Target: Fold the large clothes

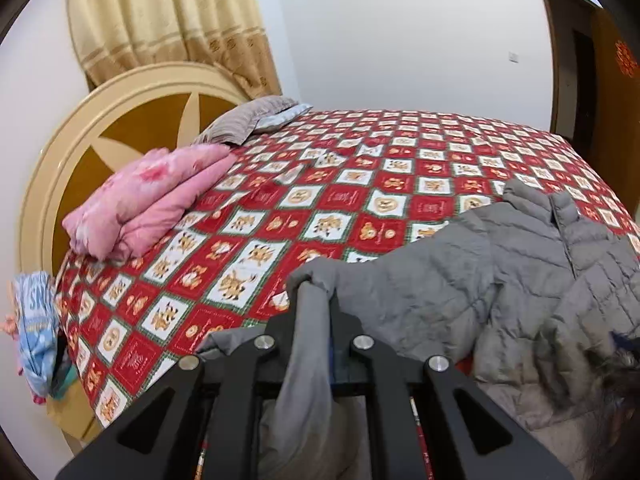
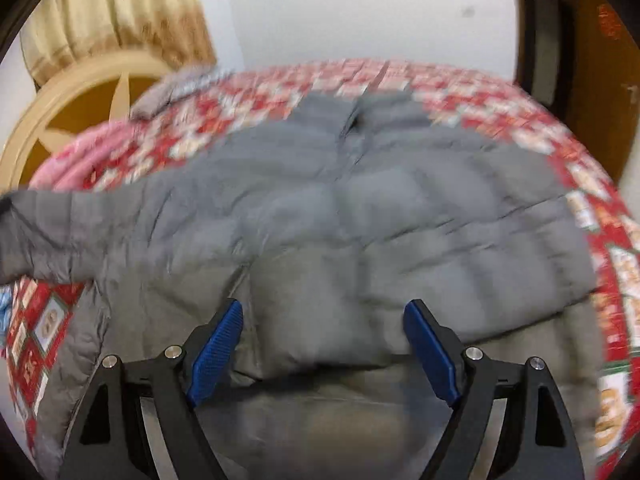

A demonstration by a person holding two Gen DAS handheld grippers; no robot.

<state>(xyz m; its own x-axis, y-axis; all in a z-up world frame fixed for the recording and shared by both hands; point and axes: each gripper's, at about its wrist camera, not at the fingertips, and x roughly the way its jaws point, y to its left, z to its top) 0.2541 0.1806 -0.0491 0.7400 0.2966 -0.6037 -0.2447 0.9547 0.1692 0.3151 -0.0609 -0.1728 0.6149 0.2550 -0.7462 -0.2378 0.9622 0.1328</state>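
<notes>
Grey padded jacket [image 2: 360, 208] spread on a bed [image 1: 360, 184] with a red checked cover, sleeve end lifted at the near left. Left tool [image 1: 316, 300] clamped shut on that sleeve fabric. Right tool [image 2: 322, 312] wide open above the jacket's near edge, gripping nothing.

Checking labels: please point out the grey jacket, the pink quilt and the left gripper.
grey jacket [image 2: 400, 208]: right wrist view, quilted body.
pink quilt [image 1: 148, 204]: left wrist view, folded top.
left gripper [image 1: 316, 292]: left wrist view, fingertips shut on sleeve.
</notes>
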